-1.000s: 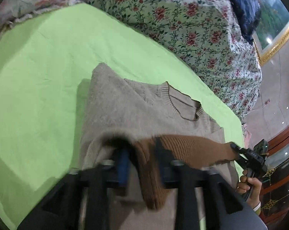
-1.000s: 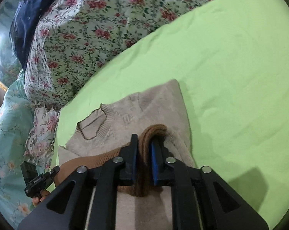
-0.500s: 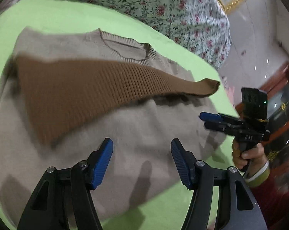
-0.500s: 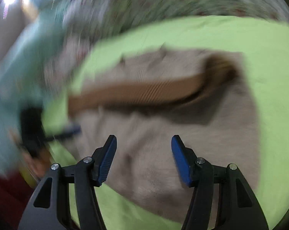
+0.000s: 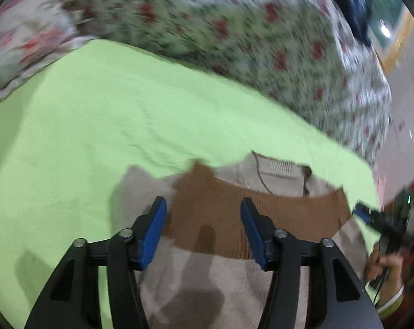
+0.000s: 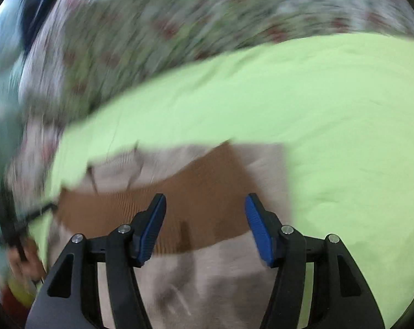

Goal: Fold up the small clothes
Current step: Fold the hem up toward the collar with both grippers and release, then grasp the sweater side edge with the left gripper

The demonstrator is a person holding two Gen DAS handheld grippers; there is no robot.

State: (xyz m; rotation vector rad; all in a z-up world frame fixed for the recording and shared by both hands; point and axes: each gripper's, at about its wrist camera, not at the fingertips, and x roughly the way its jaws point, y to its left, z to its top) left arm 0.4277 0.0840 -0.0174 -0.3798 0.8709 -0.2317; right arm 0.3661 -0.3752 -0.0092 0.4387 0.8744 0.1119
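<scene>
Two sets of jaws gape, empty — sweater [image 5: 261, 219] on green sheet [image 5: 110, 123], floral bedding [image 5: 234, 41] behind.

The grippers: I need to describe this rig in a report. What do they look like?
Both match. The left gripper and right gripper have black angular linkage arms with silver pivot screws and two fingers faced with ribbed blue pads. The hand holding the right one shows a pale cuff at the wrist.

Both views motion-blurred. Floral bedding [image 5: 261, 41] smeared; sweater [image 6: 207, 288] hem cut off at bottom edge; other gripper [image 6: 20, 219] a dark streak, jaws probably unreadable.
</scene>
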